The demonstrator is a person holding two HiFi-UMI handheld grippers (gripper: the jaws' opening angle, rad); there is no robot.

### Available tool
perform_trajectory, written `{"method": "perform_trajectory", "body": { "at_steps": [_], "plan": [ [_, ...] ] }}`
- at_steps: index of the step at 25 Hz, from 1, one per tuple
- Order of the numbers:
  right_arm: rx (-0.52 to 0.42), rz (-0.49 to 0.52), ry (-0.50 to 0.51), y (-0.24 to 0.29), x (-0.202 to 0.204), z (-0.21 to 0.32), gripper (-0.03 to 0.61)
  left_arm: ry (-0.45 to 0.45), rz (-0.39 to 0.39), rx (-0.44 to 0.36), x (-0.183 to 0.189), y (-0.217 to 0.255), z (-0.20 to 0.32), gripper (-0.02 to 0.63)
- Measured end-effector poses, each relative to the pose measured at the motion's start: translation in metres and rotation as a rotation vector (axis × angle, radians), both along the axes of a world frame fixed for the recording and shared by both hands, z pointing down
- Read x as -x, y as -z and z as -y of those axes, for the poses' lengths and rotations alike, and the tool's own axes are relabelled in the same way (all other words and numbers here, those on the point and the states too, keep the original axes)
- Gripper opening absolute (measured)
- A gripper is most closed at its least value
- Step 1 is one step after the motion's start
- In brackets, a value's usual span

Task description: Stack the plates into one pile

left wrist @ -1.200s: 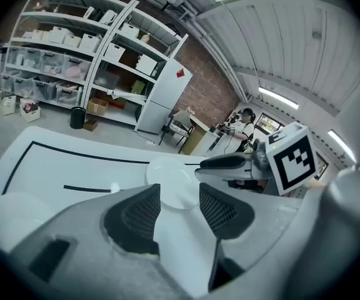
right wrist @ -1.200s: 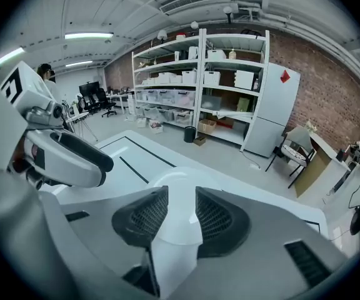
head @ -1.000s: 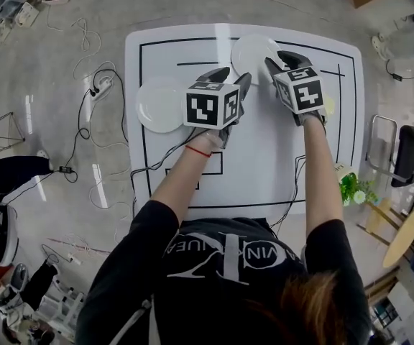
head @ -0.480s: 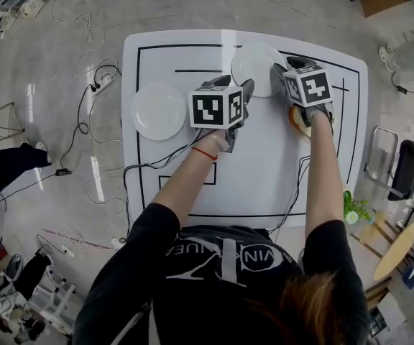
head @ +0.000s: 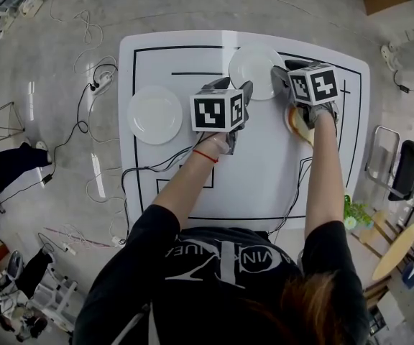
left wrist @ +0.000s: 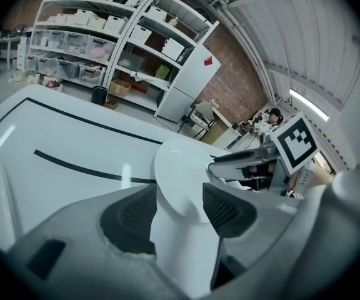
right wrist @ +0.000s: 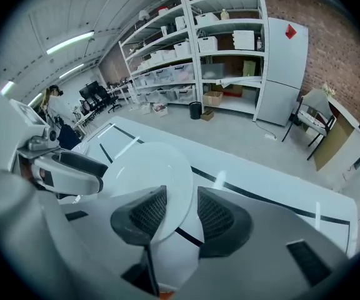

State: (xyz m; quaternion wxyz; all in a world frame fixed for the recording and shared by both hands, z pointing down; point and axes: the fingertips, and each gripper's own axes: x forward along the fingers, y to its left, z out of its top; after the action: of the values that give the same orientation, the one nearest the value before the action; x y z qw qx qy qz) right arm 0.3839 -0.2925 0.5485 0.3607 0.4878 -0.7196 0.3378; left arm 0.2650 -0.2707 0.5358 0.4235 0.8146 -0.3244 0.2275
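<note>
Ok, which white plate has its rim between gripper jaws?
The far plate, near the table's back edge: the left gripper and right gripper each straddle its rim, jaws just closing. The other plate lies apart, leftward.

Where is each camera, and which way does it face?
Head view: on the person's head, facing steeply down at the white black-lined table; both arms, left tool and right tool show.
Left gripper view: on the left tool, along its open jaws, just eased closer, astride a round white plate; right tool opposite.
Right gripper view: on the right tool, jaws open, just eased closer, same plate between; left tool opposite.
Shared: that plate.
</note>
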Motion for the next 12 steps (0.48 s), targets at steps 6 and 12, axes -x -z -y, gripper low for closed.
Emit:
{"method": "perform_trajectory", "body": {
  "at_steps": [6,12],
  "plan": [
    [0.018,0.038,-0.019,-0.001,0.004,-0.001,0.123,0.039,0.025,0.0,0.008,-0.005,0.002,0.159],
    [0.012,0.068,-0.019,0.006,0.017,0.001,0.098,0.069,0.023,0.023,0.024,-0.008,0.0,0.137]
  ]
}}
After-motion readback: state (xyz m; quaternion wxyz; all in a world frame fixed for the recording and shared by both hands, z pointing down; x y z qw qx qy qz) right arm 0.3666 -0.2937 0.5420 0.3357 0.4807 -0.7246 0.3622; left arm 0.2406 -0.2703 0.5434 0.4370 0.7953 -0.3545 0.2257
